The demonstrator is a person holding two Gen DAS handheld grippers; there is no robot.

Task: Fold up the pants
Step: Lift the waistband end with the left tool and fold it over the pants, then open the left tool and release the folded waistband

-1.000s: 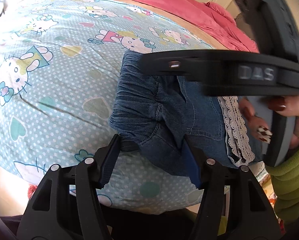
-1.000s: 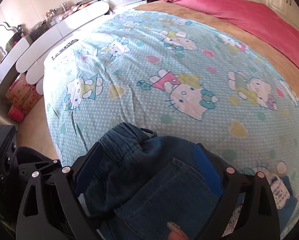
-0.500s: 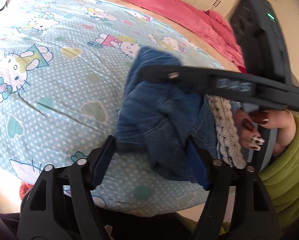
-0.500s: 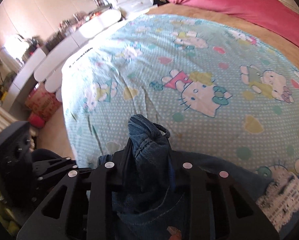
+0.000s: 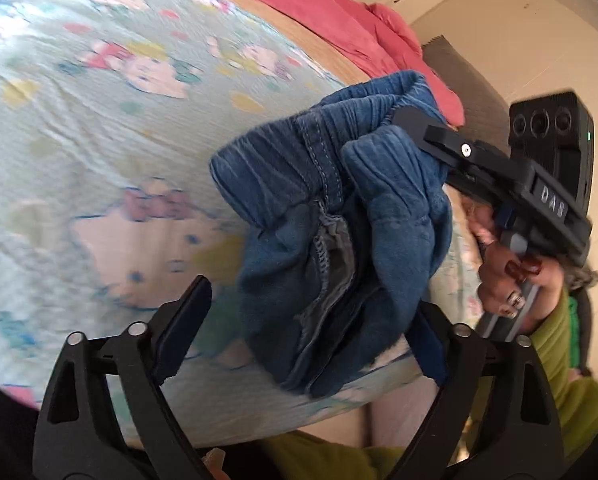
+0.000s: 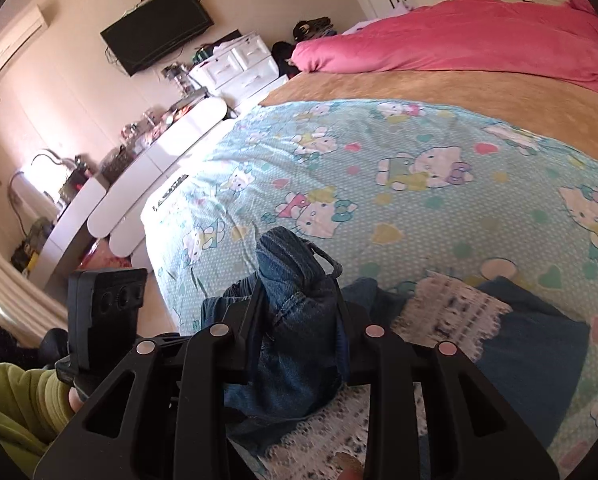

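Note:
The blue denim pants (image 5: 331,216) hang bunched in the air above the bed. My right gripper (image 6: 299,300) is shut on their elastic waistband (image 6: 291,264) and lifts it; it also shows in the left wrist view (image 5: 415,120) at the upper right of the cloth. My left gripper (image 5: 311,316) is open, its jaws wide apart on either side of the hanging lower fold, not pinching it. The rest of the pants with white lace trim (image 6: 451,304) lies on the bed under the right gripper.
The bed carries a light blue cartoon-cat sheet (image 6: 379,168), a tan blanket (image 6: 439,84) and a pink duvet (image 6: 459,36) at the far side. White drawers and shelves (image 6: 171,140) stand left of the bed. The near bed edge (image 5: 339,412) lies just below the left gripper.
The right gripper closed on the waistband and lifted it off the bed. The pants now hang bunched between the left gripper's open jaws. Both views tilted upward.

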